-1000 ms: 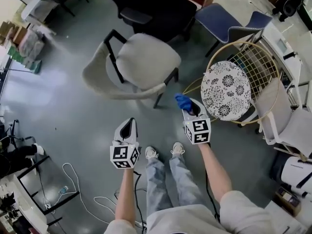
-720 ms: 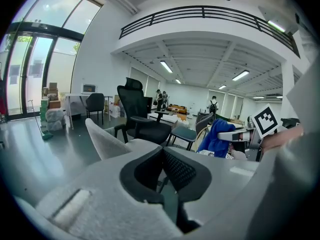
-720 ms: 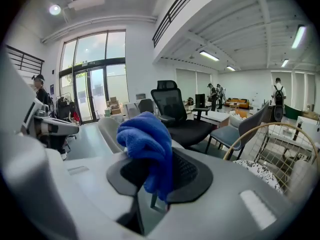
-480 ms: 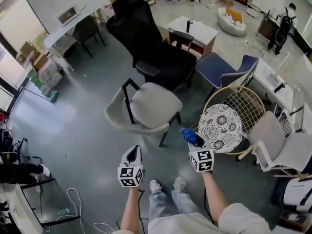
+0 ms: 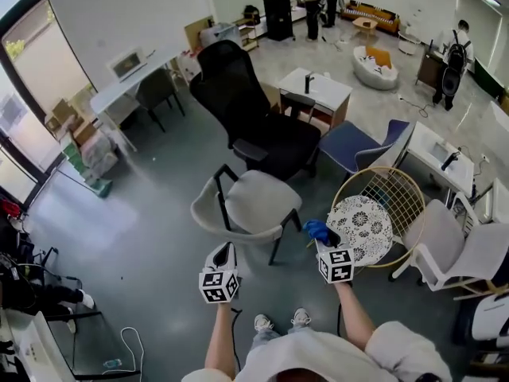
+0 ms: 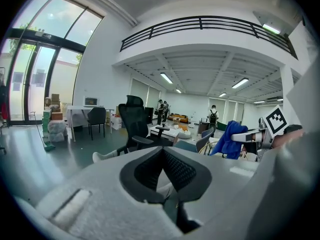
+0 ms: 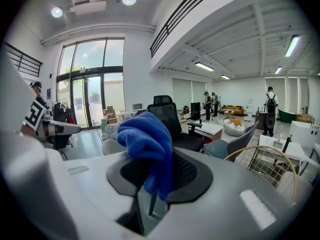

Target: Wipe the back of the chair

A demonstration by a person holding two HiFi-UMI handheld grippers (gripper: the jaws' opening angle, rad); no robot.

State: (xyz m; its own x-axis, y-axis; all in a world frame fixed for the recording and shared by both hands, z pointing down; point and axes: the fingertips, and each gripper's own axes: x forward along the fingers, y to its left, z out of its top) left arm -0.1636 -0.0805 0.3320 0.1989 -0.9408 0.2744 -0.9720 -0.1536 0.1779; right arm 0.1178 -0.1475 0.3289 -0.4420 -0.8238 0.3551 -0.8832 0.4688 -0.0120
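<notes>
Open office hall, beige chair on the grey floor ahead of both grippers.

The floor is smooth, glossy grey, lit by tall windows on the left, and a railed balcony runs overhead. Around the beige chair stand a black office chair, a blue chair and a round wire chair with a patterned cushion. The beige chair has a black frame, and its curved back faces the person, apart from both grippers. The left gripper is held in the air, jaws together with nothing between them. The right gripper has its jaws clamped on a bunched blue cloth, which is clear of the chair.
</notes>
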